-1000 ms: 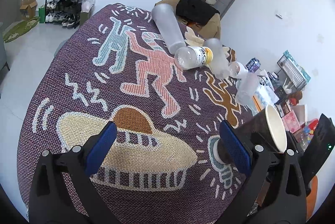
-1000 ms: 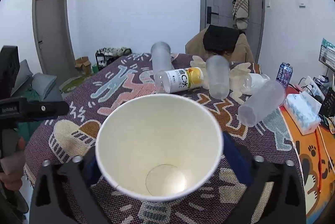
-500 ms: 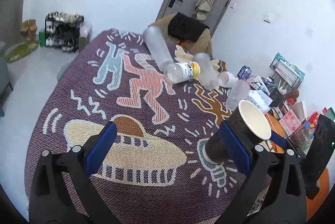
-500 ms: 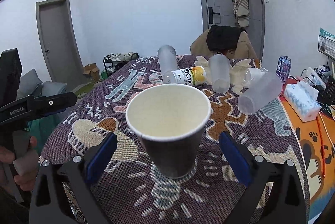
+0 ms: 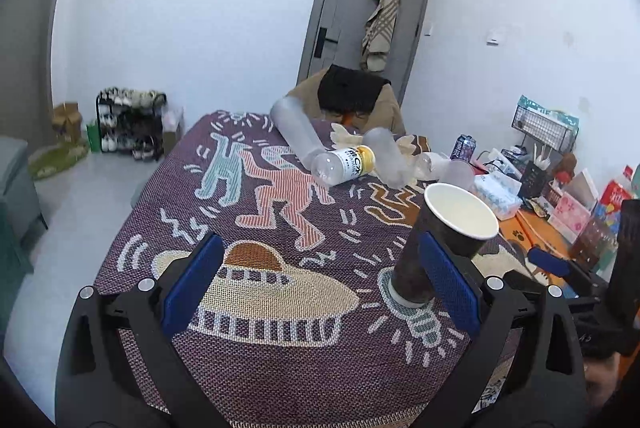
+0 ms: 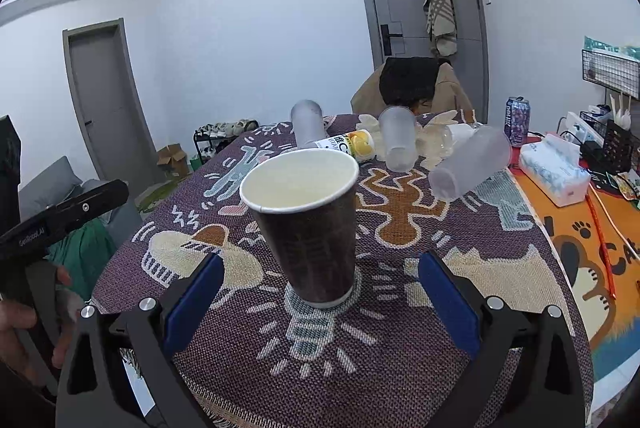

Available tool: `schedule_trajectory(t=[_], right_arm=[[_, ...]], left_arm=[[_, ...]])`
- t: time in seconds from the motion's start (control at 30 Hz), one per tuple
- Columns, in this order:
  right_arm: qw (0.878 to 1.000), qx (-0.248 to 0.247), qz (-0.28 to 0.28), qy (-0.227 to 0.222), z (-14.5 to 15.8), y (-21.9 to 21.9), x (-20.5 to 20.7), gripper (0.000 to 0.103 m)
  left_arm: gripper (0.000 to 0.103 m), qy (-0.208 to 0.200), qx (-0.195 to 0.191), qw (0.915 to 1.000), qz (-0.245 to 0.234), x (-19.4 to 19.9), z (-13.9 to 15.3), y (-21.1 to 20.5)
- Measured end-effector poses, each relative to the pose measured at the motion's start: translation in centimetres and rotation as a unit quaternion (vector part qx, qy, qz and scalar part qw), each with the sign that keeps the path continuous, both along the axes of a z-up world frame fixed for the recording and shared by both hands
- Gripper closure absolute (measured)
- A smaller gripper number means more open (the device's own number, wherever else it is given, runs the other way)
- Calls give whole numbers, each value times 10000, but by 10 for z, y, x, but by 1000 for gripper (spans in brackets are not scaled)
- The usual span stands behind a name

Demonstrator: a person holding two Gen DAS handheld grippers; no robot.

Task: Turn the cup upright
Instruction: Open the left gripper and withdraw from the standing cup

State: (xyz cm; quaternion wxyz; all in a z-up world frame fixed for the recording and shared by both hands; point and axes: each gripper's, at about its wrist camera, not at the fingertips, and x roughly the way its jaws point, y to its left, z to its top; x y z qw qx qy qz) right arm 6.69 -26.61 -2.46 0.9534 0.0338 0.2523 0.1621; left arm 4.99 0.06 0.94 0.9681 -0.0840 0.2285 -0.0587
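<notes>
Flanking the upright cup [image 6: 307,228], right tool [image 6: 320,302] gapes.

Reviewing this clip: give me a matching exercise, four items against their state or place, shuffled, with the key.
Items:
1. paper cup
2. labelled bottle
3. tissue pack
4. right gripper

States:
A. lying on its side on the far part of the cloth
B. open, fingers either side of the cup without touching it
C. upright on the lightbulb pattern
D. on the orange mat

Pairs: 1-C, 2-A, 3-D, 4-B
</notes>
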Motion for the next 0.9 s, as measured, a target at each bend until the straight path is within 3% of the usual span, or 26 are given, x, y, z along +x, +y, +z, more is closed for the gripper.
schedule_trajectory(t=[0.23,0.9], right_arm=[[9999,78,-102,16,-6,-14,-17,8],[9993,288,-214,67,-11,-38,-37,8]], left_arm=[[6,-108,399,9991,-73,-18,0,-16],[6,-269,560,9979,-160,-34,-1,-26]])
